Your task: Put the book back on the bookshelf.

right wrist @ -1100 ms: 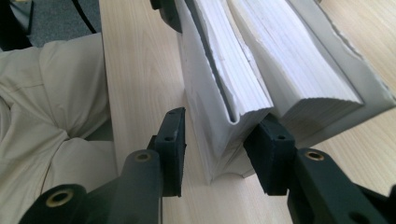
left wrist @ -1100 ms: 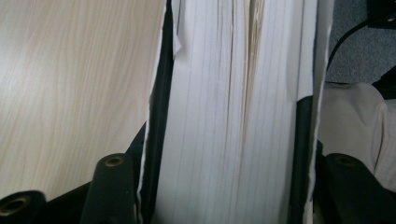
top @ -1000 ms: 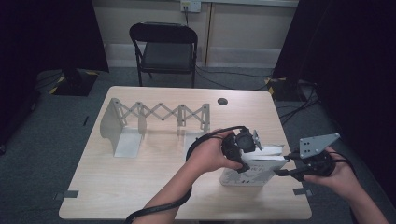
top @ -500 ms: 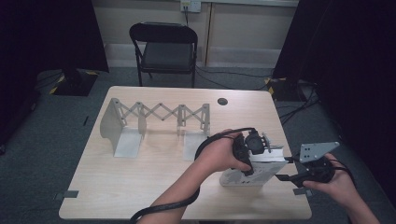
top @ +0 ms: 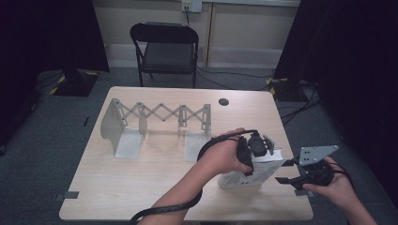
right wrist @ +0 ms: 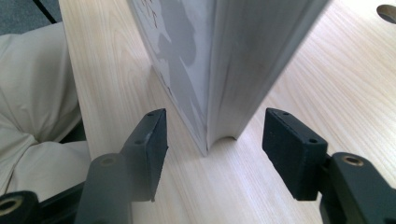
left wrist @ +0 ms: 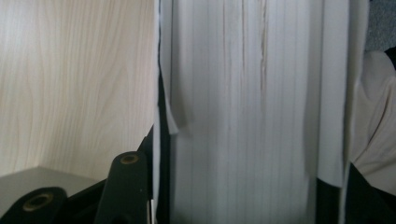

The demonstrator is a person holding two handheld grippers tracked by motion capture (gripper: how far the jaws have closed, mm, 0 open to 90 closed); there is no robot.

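Note:
A thick white book (top: 251,177) stands on edge near the table's front right corner. My left gripper (top: 254,149) comes down on its top edge and is shut on it. In the left gripper view the page block (left wrist: 243,116) sits between the two black jaws of the left gripper (left wrist: 240,186). My right gripper (top: 285,180) is open, just right of the book's end and low over the table. In the right gripper view the book's lower corner (right wrist: 210,56) stands just ahead of the gap of the right gripper (right wrist: 215,144), touching neither pad.
An expanding grey metal rack (top: 159,116) stands across the far half of the wooden table (top: 155,183). A round cable hole (top: 224,101) lies behind the book. A black folding chair (top: 164,47) stands beyond the table. Pale cloth (right wrist: 37,107) lies past the table's front edge.
My left gripper has slid a little to the right along the book's top. The right gripper has dropped slightly lower and nearer the table's front edge, still open.

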